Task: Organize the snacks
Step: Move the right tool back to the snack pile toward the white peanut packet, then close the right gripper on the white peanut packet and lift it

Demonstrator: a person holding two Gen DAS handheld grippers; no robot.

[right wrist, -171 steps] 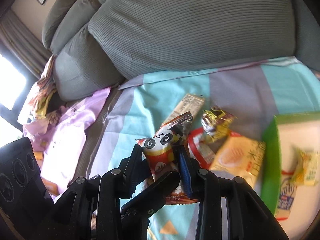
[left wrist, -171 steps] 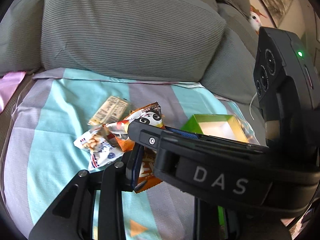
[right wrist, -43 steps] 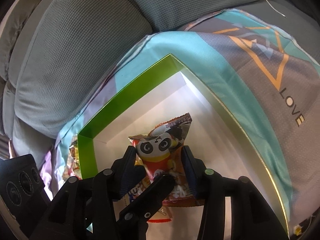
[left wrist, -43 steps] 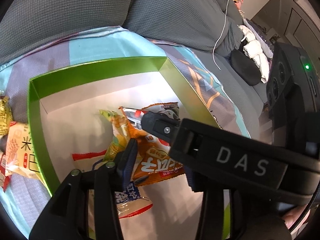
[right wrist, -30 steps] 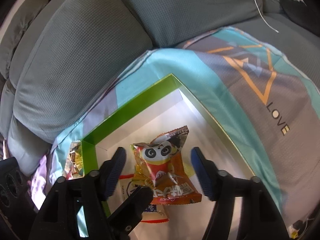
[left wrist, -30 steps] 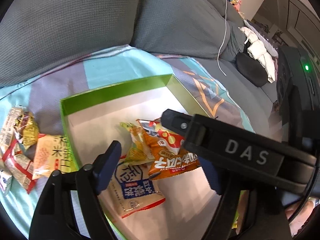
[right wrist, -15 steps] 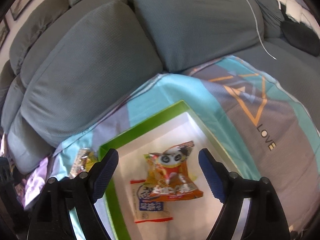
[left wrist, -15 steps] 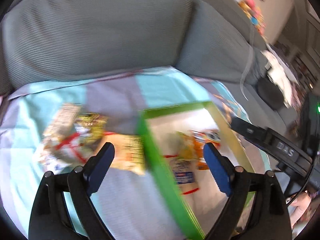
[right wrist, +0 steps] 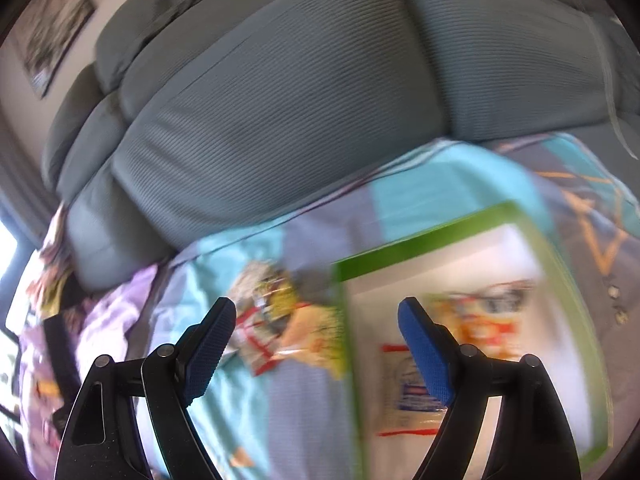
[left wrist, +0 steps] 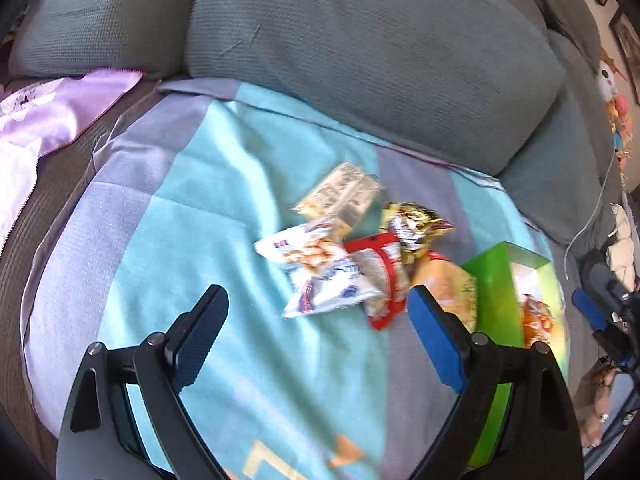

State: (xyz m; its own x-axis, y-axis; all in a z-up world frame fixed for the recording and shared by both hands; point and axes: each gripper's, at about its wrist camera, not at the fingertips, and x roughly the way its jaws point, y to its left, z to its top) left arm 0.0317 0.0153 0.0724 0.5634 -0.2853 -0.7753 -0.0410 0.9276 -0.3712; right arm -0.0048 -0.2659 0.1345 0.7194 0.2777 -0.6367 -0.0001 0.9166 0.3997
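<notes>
Both grippers spread wide, jaws having just been opening, nothing between them: left gripper poised over the loose snack pile on the striped sofa cover, right gripper straddling the near wall of the green box. Pile lying just left of the box, the yellow packet touching its wall; several packets already inside, among them an orange one. Probably best now: choose the white-and-blue packet topmost and farthest from the box, descend squarely, pinch across its crimped edge, lift clear without dragging neighbours.
</notes>
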